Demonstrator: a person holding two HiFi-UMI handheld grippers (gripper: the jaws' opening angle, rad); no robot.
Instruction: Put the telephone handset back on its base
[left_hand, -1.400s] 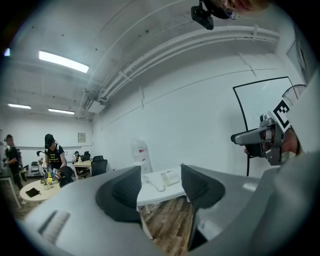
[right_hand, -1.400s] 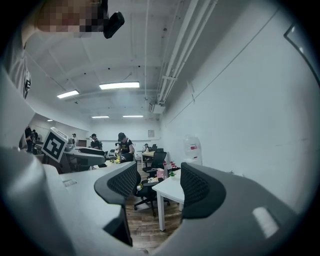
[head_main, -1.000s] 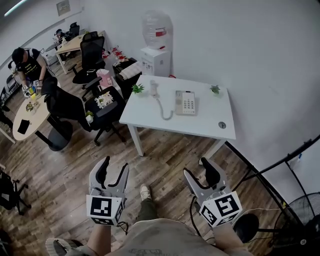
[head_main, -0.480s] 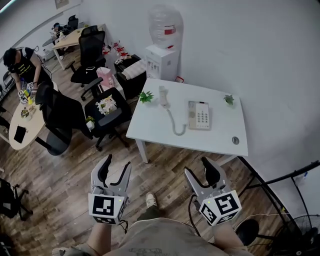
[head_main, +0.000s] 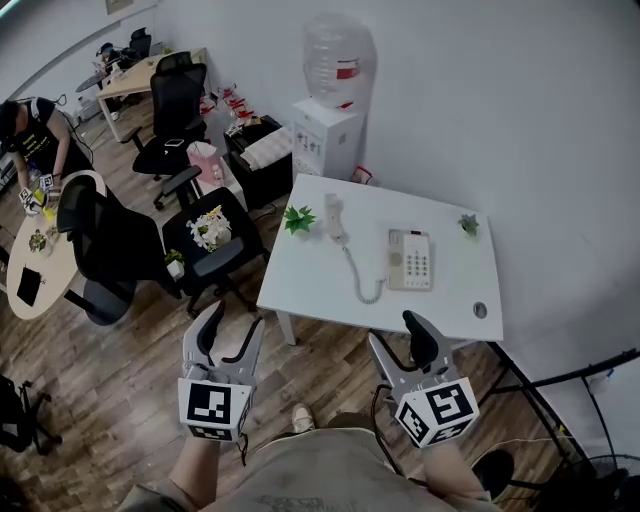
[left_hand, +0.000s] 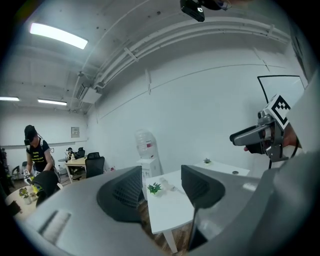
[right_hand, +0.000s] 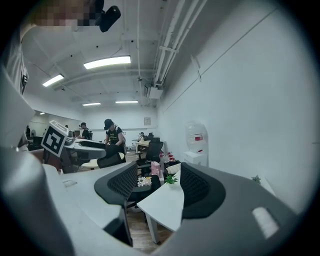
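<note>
**Office floor, white table ahead, handset lying off its base**

Wood planking (head_main: 130, 350) covers the floor of an office room, and against the pale wall stands a white table (head_main: 310, 285), which I take as the fixed mark for all the rest. On this table the telephone base (head_main: 411, 260) sits towards the right half, keypad up. The handset (head_main: 335, 218) lies flat on the tabletop to the left of the base and apart from it. A coiled cord (head_main: 362, 288) runs from the handset in a curve to the base. A small green plant (head_main: 298, 218) stands at the table's far left corner, just beside the handset, and a second small plant (head_main: 468, 224) stands at the far right corner. A round grommet (head_main: 480, 310) shows near the front right edge.

Behind the table's left end a water dispenser (head_main: 328, 135) stands by the wall. Left of the table is a black office chair (head_main: 215, 240).

Short of the table's near edge, over the floor, a person holds both tools. The left gripper (head_main: 232, 325) has its jaws well apart with nothing between them. The right gripper (head_main: 397, 335) likewise stands wide and empty, close to the table's front edge.
</note>
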